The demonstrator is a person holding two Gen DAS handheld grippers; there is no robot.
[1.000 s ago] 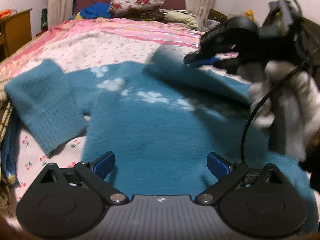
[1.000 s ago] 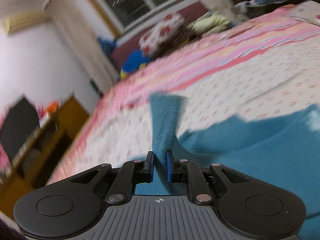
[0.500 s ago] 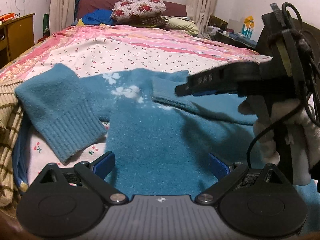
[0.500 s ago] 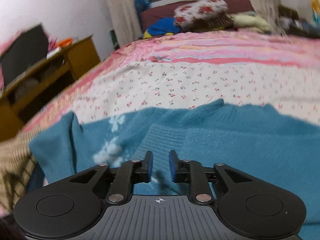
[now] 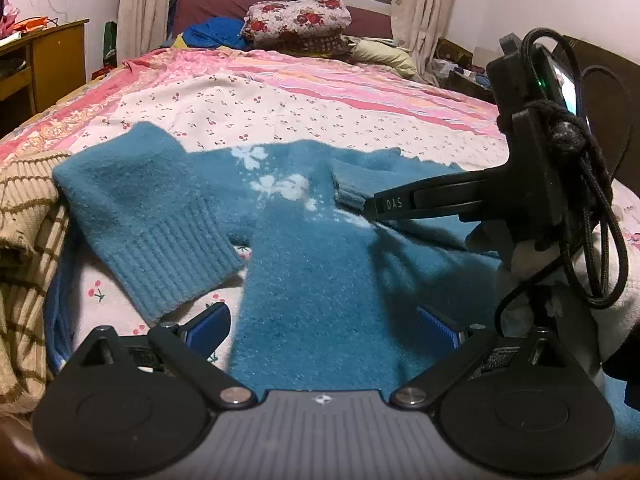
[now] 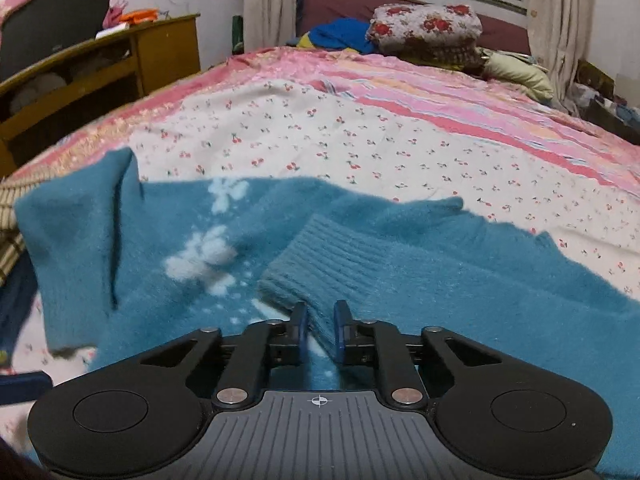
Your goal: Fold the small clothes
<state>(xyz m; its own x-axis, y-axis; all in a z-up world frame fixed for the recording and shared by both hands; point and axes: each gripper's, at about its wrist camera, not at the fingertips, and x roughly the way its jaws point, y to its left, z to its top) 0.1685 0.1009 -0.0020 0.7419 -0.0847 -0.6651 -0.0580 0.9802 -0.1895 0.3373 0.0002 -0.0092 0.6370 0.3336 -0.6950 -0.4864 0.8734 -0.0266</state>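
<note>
— Across the whole middle of the frame lies the bed [image 5: 304, 112], pink with a cherry print, and on it the blue sweater [image 5: 320, 300] is spread flat, filling the lower centre of both views.

— And the sleeves?

— One sleeve [image 5: 144, 216] lies out at centre left, ribbed end toward the camera, beside a tan striped knit [image 5: 24, 248] at the left edge. The other sleeve's cuff [image 6: 320, 272] is folded in across the body, near the white flowers [image 6: 204, 258].

— Who has hold of it?

— The right tool [image 6: 320, 326], bottom centre of its own view. Its blue pads are drawn close together with the cuff's edge pinched between them. The left tool [image 5: 324, 326] has its fingers spread wide above the sweater's lower part, gripping nothing.

— What could spoil things?

— I'd judge the pinch is shallow, only on the ribbed edge. If it lets go while the cuff is a little raised, the fuzzy knit may spring back or land crooked. Dragging sideways could also bunch the body underneath, since nothing pins it down. The left tool might snag the pile if it comes down carelessly.
</note>
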